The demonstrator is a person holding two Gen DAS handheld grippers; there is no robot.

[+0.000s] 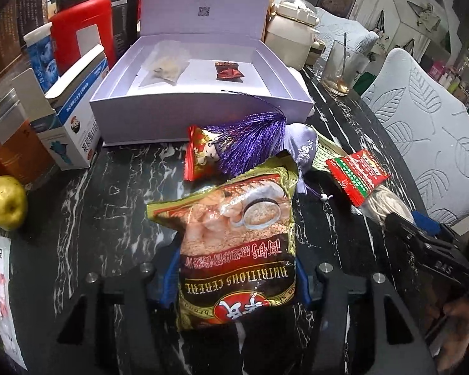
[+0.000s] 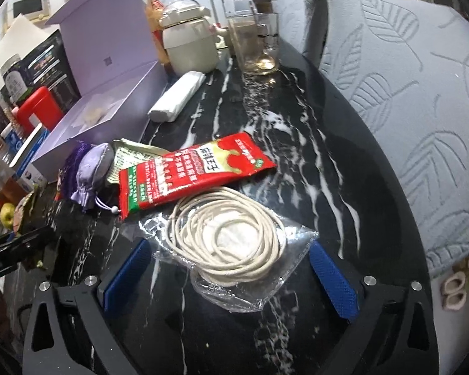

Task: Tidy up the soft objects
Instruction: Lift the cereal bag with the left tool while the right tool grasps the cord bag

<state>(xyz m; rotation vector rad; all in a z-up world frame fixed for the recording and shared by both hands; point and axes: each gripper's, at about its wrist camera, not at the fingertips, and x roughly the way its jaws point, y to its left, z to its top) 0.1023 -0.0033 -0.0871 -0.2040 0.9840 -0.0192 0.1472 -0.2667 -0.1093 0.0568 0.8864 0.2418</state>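
My left gripper (image 1: 234,284) is shut on a cereal packet (image 1: 234,243) that stands up between its blue pads. Beyond it lie a purple tassel (image 1: 250,143), a small red snack packet (image 1: 200,153) and a lilac pouch (image 1: 300,147). An open lilac box (image 1: 200,115) behind them holds a clear sachet (image 1: 165,68) and a dark red sweet (image 1: 229,70). My right gripper (image 2: 231,265) is open around a clear bag of coiled white cord (image 2: 228,243) on the black marble table (image 2: 297,131). A red snack packet (image 2: 187,172) and the pouch (image 2: 92,172) lie just beyond.
A glass with a spoon (image 2: 256,43), a cream pot (image 2: 190,43) and a white roll (image 2: 176,97) stand at the back. A yellow apple (image 1: 7,201), cartons (image 1: 75,118) and a red canister (image 1: 81,34) crowd the left. A grey padded chair (image 2: 406,109) borders the table on the right.
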